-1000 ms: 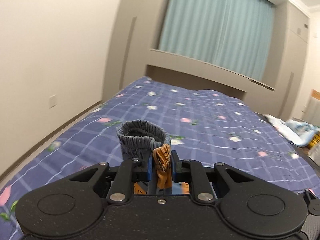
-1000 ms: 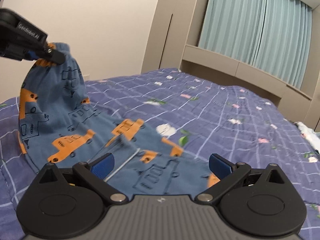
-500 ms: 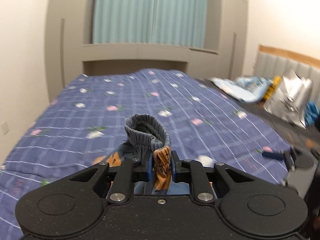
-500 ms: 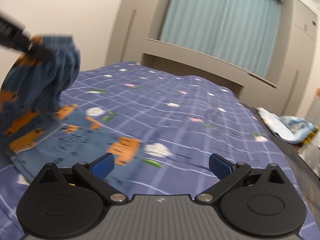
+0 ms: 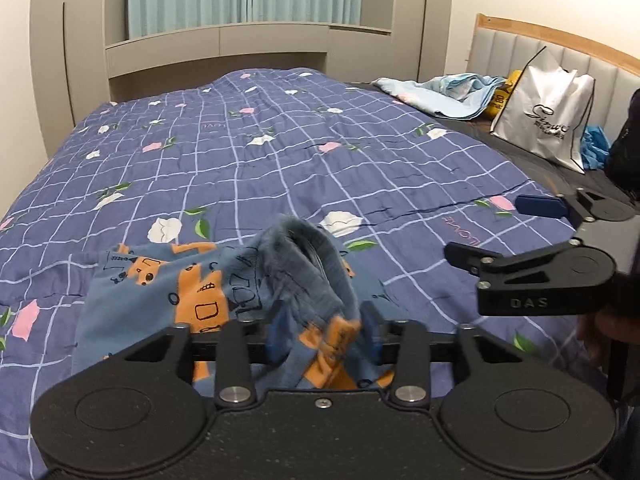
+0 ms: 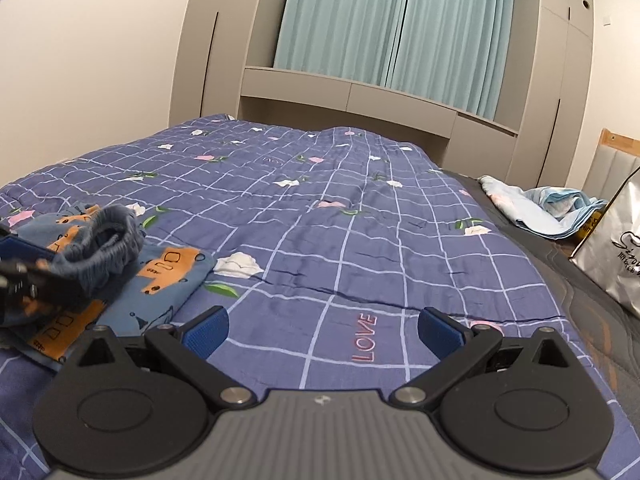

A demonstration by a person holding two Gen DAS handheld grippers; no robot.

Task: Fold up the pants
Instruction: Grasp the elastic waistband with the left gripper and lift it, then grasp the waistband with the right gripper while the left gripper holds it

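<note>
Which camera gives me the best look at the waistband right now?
Right wrist: the waistband shows side-on as an open elastic loop, unblocked, lying over the pants. Left wrist sees it close but blurred, bunched between the left gripper fingers.

Left gripper (image 5: 324,328): low, jaws parted slightly, fabric between them, motion-blurred. Right gripper (image 6: 322,330): jaws wide apart, hovering at left gripper's 3 o'clock.

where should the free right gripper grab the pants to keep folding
Probably the flat leg panel of the pants, at its near edge, coming in low from the right. That part lies spread on the quilt, while the left gripper already has the bunched waistband. The right gripper is open and beside it.
</note>
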